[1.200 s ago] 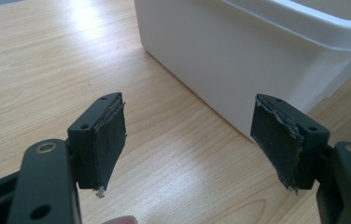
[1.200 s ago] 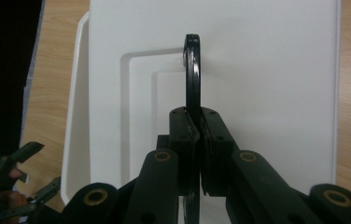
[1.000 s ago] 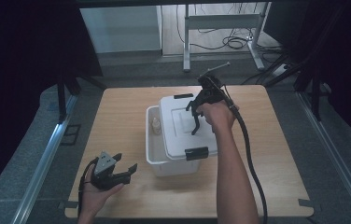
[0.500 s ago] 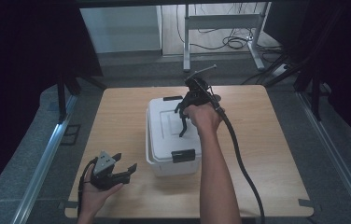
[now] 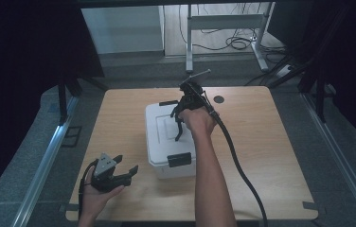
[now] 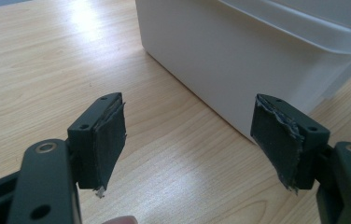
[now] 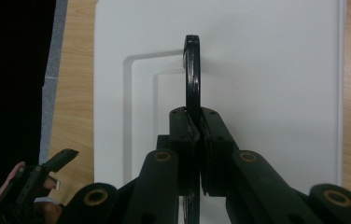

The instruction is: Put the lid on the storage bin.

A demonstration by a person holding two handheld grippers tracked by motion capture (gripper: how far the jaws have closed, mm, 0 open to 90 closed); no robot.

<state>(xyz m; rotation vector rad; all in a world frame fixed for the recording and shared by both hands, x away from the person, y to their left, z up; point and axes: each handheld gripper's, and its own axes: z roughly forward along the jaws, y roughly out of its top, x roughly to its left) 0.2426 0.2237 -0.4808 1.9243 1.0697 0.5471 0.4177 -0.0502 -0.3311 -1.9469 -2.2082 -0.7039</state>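
Right hand-held gripper [image 7: 193,128]: jaws closed flat on the black handle [image 7: 192,74] standing up from the lid [image 7: 267,60] of the white box [image 5: 166,142], mid-surface [image 5: 271,156]. Advice: keep the pinch centred on the handle and move straight up or down so the lid stays level.
Left hand-held gripper [image 5: 121,172]: jaws wide apart, empty, near the box's front left corner.
Count: hand-held grippers, two; box, one; lid, one; handle, one; black latches [image 5: 178,160], two.

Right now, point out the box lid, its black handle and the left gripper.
box lid [image 7: 267,70]: right gripper view, on its flat white top.
black handle [image 7: 192,70]: right gripper view, on the raised loop above the jaws.
left gripper [image 5: 125,171]: high view, between its open jaws.
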